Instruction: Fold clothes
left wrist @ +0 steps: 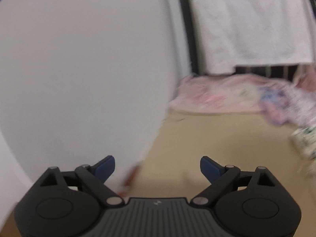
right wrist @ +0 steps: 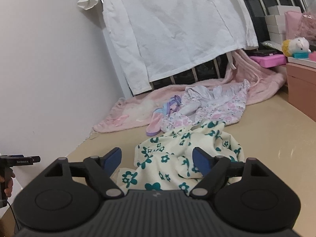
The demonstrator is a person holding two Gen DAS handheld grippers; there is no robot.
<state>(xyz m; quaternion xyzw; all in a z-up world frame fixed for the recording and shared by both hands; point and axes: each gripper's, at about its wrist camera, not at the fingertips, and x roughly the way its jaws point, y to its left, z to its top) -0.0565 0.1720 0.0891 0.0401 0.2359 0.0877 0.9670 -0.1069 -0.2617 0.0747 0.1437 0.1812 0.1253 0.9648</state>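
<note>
Left view: low over the tabletop (left wrist: 227, 148), hard against the wall (left wrist: 79, 69), facing the far clothes; blurred.
Right view: low over the tabletop (right wrist: 276, 148), further from the wall (right wrist: 49, 69), floral garment (right wrist: 177, 158) just ahead.
Shared: white sheet (left wrist: 246, 23) (right wrist: 177, 25), pink blanket (left wrist: 213, 96) (right wrist: 128, 116).

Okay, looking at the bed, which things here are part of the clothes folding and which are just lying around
For the folding:
- cream garment with green flowers, crumpled right in front of the open right gripper
- white and pink floral garment
- fluffy pink robe

Just lying about:
- white hanging sheet
- yellow and white plush toy
- pink plastic case
- stacked white boxes
</note>
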